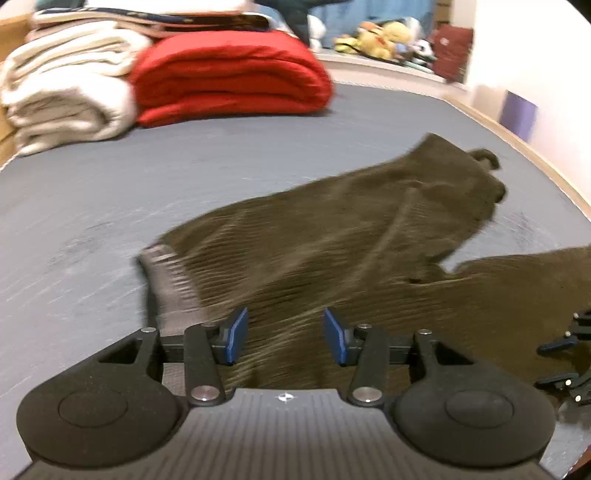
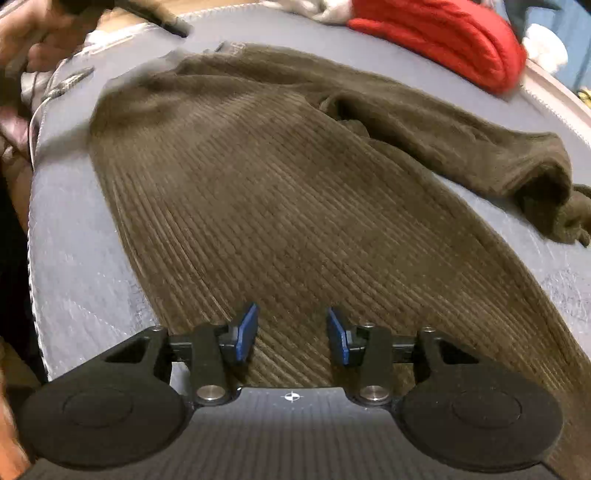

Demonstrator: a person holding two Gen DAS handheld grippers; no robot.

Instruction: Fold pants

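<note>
Dark olive corduroy pants (image 1: 332, 229) lie spread on the grey-blue bed sheet (image 1: 110, 206), legs apart. In the left wrist view the grey waistband (image 1: 170, 280) is at the lower left and one leg runs up to the right. My left gripper (image 1: 285, 334) is open and empty just above the pants near the waist. In the right wrist view the pants (image 2: 277, 192) fill the middle, one leg bunched at the right (image 2: 517, 166). My right gripper (image 2: 291, 332) is open and empty over the other leg. The right gripper's fingers (image 1: 561, 343) also show at the left wrist view's right edge.
A folded red blanket (image 1: 229, 74) and a folded cream blanket (image 1: 66, 88) lie at the bed's far end. Plush toys (image 1: 380, 37) sit on a shelf beyond. The bed edge and wall (image 1: 535, 155) run along the right. A person's hand (image 2: 22, 33) is at the upper left.
</note>
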